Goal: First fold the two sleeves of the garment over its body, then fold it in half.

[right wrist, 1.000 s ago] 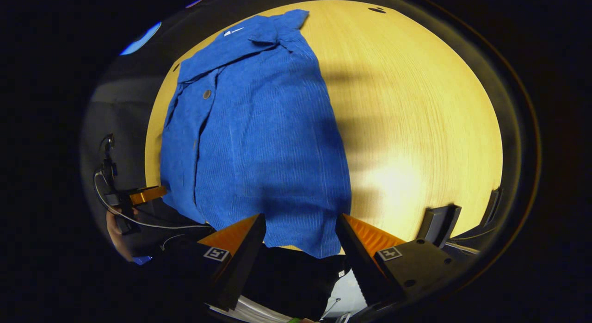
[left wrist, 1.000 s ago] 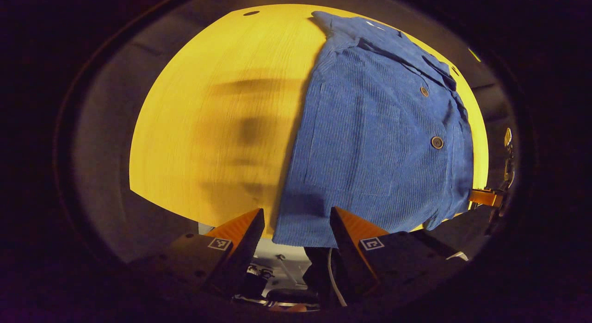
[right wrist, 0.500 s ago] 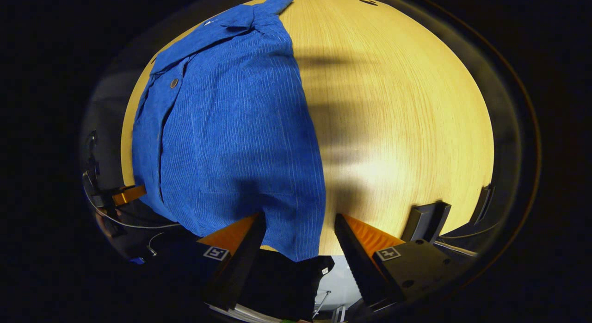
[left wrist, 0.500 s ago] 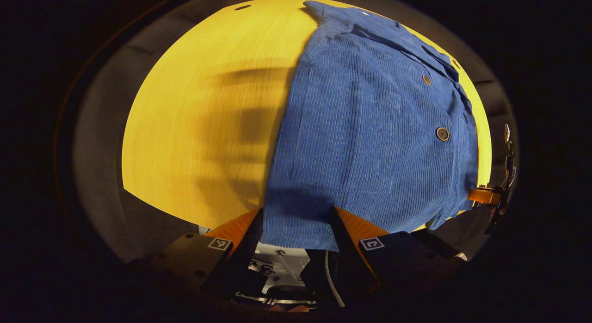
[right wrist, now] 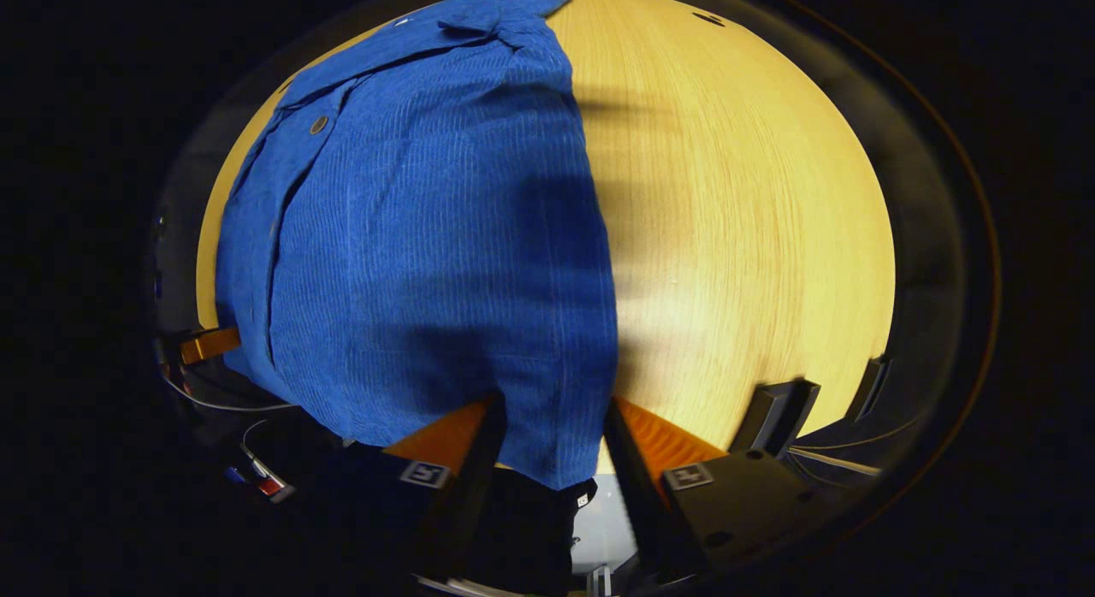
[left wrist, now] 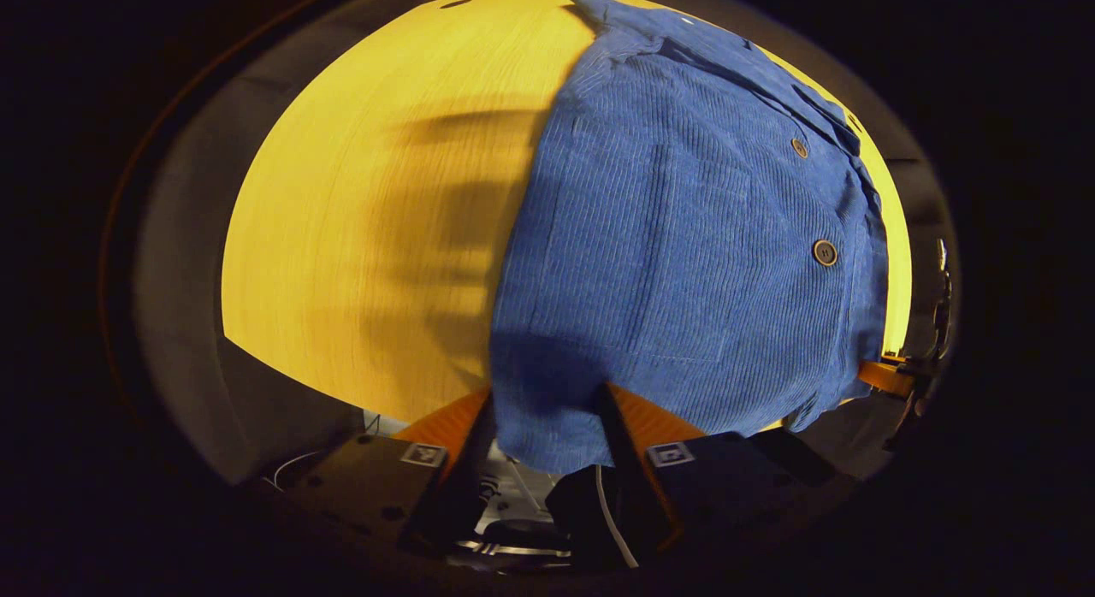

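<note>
Blue corduroy shirt lengthwise, collar far, hem near.

Blue ribbed garment on yellow wood-grain table

Garment — deep blue corduroy, fine lengthwise ribs, dark round buttons with paler rims; in the right gripper view the same blue, darker where shadow falls. Table — warm yellow, faint straight grain, crossed by blurred dark shadow bands.

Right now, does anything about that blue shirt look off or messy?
Nothing damaged. The blue shirt lies flat on the table, but its hem hangs over the near edge, between each gripper's fingers.
</note>
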`<state>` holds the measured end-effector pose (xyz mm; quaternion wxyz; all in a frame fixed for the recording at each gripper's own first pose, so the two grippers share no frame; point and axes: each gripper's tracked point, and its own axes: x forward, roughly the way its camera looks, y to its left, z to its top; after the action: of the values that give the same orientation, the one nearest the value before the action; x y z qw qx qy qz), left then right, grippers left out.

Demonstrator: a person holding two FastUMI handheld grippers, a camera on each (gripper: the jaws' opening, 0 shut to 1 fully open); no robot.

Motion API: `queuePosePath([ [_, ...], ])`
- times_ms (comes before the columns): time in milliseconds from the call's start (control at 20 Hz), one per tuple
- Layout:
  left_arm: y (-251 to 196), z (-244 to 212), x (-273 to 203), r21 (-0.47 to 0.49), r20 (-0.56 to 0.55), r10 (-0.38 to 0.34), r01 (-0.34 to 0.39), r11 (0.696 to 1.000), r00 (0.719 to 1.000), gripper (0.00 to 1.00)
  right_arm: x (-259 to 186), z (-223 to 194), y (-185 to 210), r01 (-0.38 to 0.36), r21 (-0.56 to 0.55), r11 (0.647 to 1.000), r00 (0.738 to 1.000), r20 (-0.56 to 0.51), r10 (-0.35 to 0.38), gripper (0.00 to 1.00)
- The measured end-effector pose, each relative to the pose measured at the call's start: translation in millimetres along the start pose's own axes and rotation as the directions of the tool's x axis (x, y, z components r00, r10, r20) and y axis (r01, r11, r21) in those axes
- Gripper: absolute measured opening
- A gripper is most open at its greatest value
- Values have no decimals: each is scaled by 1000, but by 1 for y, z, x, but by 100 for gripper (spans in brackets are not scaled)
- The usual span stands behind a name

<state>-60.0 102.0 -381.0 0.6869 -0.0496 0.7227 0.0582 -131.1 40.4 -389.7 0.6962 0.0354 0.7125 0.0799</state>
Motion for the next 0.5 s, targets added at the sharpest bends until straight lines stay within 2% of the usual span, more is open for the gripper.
queuePosePath([
  [100, -10, 3, 5, 11, 5, -44, 44, 999, 999, 35, 0, 2, 10, -63, 35, 997, 998, -4, 63, 24],
  [150, -11, 1, 7, 11, 10, -42, 42, 999, 999, 19, 1, 3, 12, -95, 36, 995, 995, 4, 95, 7],
  [200, -12, 5, 2, 36, 47, -58, 56, 998, 997, 3, 1, 4, 13, -116, 55, 992, 993, 19, 115, 6],
  [350, -13, 3, 4, 102, 115, -82, 70, 992, 990, 0, 0, 11, 18, -160, 92, 983, 986, 51, 156, 5],
  [500, -12, 2, 0, 46, 143, -128, 122, 991, 982, 0, -4, 13, 16, -150, 82, 985, 986, 83, 144, 5],
])
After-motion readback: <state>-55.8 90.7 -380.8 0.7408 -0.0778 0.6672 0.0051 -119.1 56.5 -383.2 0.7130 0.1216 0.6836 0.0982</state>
